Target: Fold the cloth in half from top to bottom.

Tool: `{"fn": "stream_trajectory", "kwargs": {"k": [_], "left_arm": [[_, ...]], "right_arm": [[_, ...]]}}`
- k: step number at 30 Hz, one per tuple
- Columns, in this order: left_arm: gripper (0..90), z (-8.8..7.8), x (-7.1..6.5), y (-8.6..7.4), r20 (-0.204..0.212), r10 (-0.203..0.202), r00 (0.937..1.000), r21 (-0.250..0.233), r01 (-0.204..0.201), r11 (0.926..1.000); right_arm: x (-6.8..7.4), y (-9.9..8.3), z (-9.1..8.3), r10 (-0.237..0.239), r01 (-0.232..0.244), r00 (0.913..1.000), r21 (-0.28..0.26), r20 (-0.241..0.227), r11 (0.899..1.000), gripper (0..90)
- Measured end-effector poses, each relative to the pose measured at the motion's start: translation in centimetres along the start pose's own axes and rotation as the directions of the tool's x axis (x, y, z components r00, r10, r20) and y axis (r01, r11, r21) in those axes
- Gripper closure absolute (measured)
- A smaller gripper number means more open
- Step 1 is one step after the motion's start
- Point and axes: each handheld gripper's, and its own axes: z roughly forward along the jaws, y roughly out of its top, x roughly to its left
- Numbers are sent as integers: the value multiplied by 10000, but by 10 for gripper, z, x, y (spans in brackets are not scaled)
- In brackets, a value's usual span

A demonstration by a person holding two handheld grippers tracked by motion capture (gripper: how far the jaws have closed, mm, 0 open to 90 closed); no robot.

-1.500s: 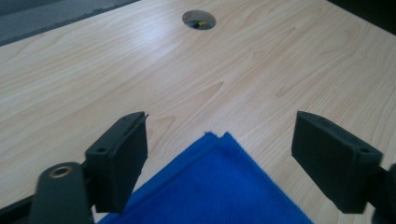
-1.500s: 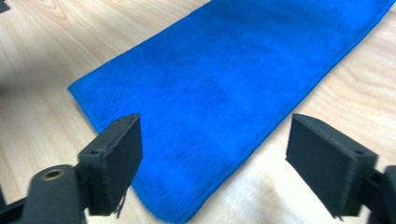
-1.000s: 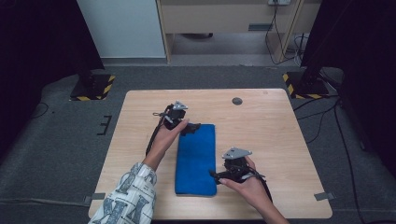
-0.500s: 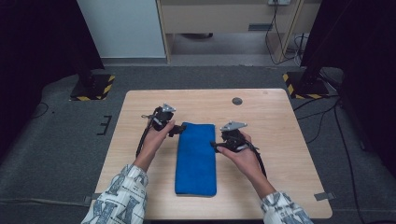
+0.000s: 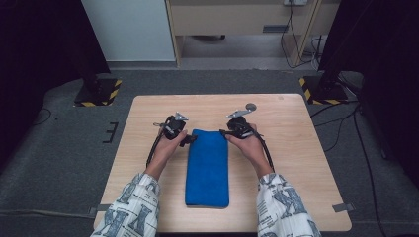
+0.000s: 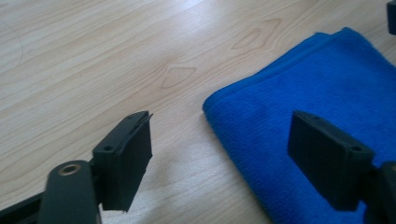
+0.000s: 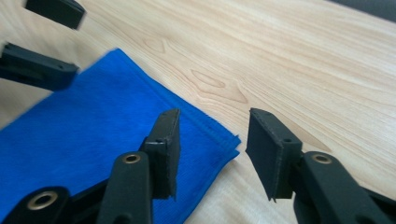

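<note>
Plainly unlabelled: folded blue towel (image 5: 207, 168) lying lengthwise mid-surface (image 5: 296, 163), toward the near edge. Left gripper (image 5: 189, 139) and right gripper (image 5: 223, 133) at its far corners, jaws apart, just been closing, gripping nothing.

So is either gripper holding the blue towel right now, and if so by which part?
Nothing is held. The left gripper and right gripper each straddle a far corner of the blue towel, jaws just closing but pads not yet pressing it.

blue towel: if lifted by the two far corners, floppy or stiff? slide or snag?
Towel is folded terry cloth lying flat, so probably floppy; it would likely drape and unfold. Looks light. The fuzzy pile should grip the pads; pushed on the wood table, it may bunch.
</note>
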Motion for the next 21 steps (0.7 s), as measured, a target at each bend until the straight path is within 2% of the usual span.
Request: {"fn": "stream_trajectory", "kwargs": {"k": [4, 7, 8, 10, 11, 15, 17, 18, 21], "left_arm": [[226, 5, 2, -1, 10, -173, 9999, -63, 173, 9998], [236, 10, 2, -2, 6, -116, 9999, -12, 116, 9999], [253, 13, 2, -3, -119, -73, 9999, 101, 74, 9999], [253, 16, 3, -5, -79, -203, 9998, 107, 204, 9997], [277, 19, 3, -6, -80, -256, 9996, 130, 257, 9996], [321, 22, 5, -7, -154, -274, 9995, 156, 277, 9995], [376, 23, 6, -8, -178, -271, 9995, 98, 272, 9996], [376, 23, 7, -8, -193, -328, 9993, 42, 329, 9995], [456, 24, 5, -8, -160, -253, 9996, -43, 253, 9997]], "right_arm": [[-3, 0, 13, 100, -103, 9998, 210, 156, 9997, 584], [-6, -3, 22, 328, -335, 9992, 299, 238, 9990, 606], [-9, -7, 28, 562, -570, 9981, 363, 236, 9977, 608], [-10, -8, 30, 652, -661, 9976, 373, 226, 9971, 608], [-13, -12, 34, 882, -887, 9960, 326, 175, 9955, 605], [-13, -13, 38, 971, -974, 9952, 326, 110, 9947, 592], [-13, -13, 40, 1112, -1113, 9938, 249, 71, 9935, 575], [-13, -13, 40, 1112, -1113, 9938, 249, 71, 9935, 575], [-10, -13, 41, 977, -979, 9952, 218, 61, 9950, 582]]}}
